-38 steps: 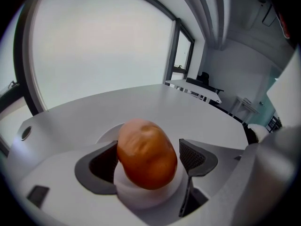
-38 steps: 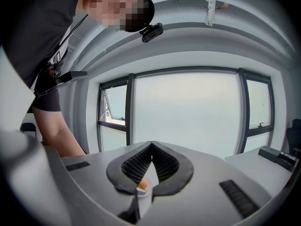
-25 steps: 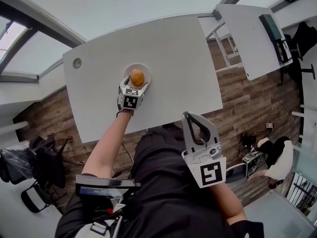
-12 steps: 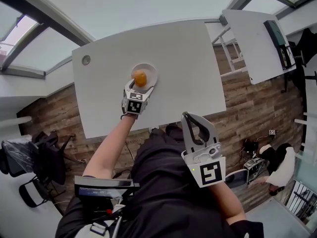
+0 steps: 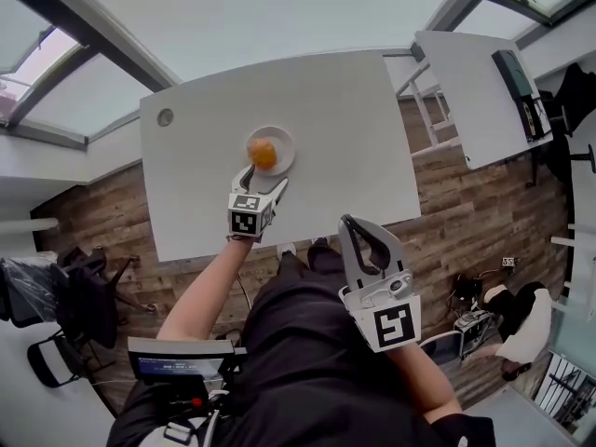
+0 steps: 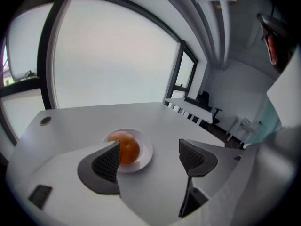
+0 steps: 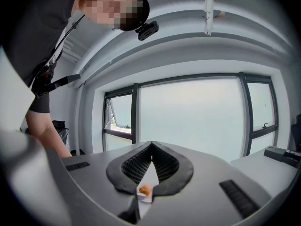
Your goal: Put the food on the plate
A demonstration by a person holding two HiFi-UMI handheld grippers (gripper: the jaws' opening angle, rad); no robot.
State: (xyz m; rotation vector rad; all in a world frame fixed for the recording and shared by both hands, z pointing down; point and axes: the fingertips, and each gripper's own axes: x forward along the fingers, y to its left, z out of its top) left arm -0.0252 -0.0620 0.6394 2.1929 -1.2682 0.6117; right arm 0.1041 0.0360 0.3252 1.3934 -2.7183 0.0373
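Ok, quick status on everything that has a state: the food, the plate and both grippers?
orange food: resting on the plate, not gripped.
plate: flat on the white table, holding the food.
left gripper: jaws open, empty, at the plate's near edge.
right gripper: jaws shut tip to tip, holding nothing, held off the table near the person's body.

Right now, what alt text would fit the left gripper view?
An orange, round piece of food sits on a small white plate on a white table. The left gripper, jaws open and empty, is close in front of it.
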